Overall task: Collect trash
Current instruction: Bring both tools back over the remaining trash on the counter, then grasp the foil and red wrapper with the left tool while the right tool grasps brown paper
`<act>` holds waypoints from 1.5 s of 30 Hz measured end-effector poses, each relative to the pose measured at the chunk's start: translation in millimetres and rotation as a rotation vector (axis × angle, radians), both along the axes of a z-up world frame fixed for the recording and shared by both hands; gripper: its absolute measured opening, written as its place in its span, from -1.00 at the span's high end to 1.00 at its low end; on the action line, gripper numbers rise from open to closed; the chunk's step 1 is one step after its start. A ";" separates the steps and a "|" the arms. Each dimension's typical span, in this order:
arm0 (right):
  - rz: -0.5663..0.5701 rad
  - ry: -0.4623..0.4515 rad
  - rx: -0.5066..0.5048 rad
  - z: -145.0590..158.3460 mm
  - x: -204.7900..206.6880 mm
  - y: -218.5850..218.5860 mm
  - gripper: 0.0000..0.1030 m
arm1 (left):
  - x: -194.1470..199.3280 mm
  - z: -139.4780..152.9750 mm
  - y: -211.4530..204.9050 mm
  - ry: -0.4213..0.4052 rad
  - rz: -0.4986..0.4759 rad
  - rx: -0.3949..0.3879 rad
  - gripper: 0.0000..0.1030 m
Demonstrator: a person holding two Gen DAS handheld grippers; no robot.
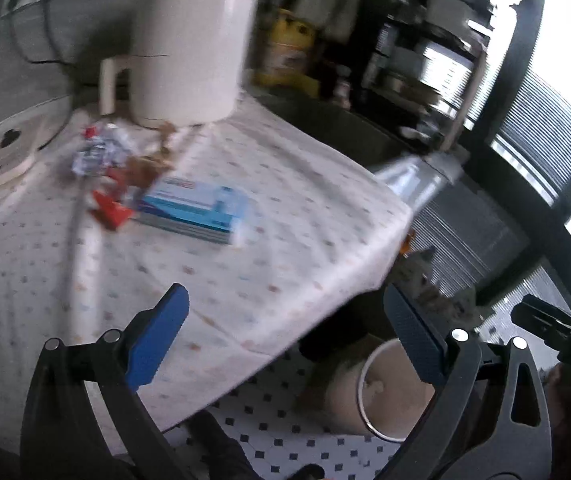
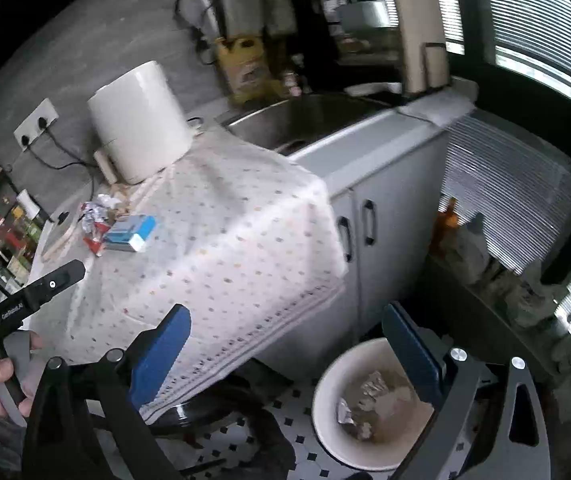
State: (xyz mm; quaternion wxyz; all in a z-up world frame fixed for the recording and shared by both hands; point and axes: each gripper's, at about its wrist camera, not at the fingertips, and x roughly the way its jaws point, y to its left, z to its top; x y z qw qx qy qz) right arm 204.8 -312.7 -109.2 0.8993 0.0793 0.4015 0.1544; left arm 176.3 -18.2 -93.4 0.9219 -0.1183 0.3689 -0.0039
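1. Left wrist view: the left gripper (image 1: 285, 332) hangs with blue-padded jaws apart and empty above a white dotted tablecloth (image 1: 213, 280).
2. Crumpled foil and red wrappers (image 1: 103, 168) lie beside a flat blue-and-white carton (image 1: 195, 210), near a smooth cream cylindrical appliance (image 1: 189, 52).
3. Right wrist view: the right gripper (image 2: 285, 344) is also spread wide and empty, over a round white bin (image 2: 327, 412) holding crumpled foil on the black-and-white tiled floor (image 2: 245, 436).

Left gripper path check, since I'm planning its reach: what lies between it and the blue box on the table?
Only bare dotted tablecloth lies between the left gripper and the blue box, seen in the left wrist view. The wrapper pile sits beyond, beside the box.
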 end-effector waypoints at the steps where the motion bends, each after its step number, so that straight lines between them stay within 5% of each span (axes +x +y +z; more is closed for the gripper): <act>1: 0.015 -0.004 -0.002 1.9 4.6 9.1 -0.83 | -0.2 1.1 7.9 -0.003 0.015 0.000 -0.88; 23: 0.207 -0.048 -0.019 21.9 92.2 163.0 -0.83 | 35.5 11.8 161.3 -0.064 0.251 -0.032 -0.88; 45: 0.160 -0.045 -0.054 20.2 141.8 269.2 -0.77 | 139.0 -21.6 245.2 -0.011 0.118 -0.080 -0.71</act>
